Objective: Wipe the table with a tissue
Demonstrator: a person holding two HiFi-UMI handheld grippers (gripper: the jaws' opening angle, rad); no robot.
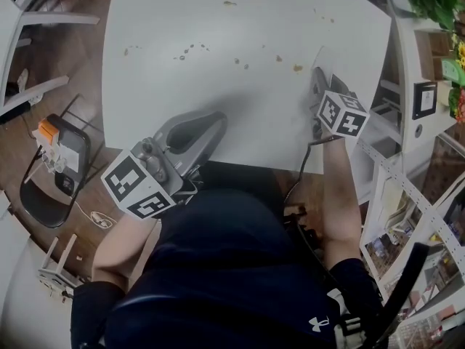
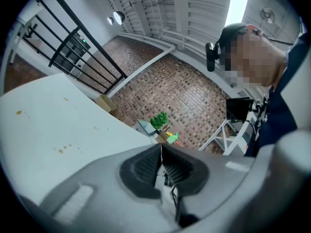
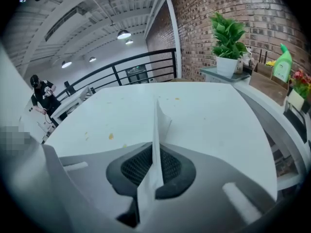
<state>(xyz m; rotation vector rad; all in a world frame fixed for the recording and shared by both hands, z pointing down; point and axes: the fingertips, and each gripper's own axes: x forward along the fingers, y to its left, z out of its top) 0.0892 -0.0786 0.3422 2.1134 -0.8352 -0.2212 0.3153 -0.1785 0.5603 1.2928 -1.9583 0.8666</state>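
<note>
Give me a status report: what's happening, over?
Right gripper shut on tissue. Left gripper shut. Brown spots across white table, nothing in the way.

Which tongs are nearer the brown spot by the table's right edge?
Right. The right tongs, gripping tissue, beside the spot; left tongs farther left, at the near edge.

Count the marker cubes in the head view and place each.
2. One cube rides the left gripper at the table's near edge; the other cube rides the right gripper near its right edge. None seems hidden.
</note>
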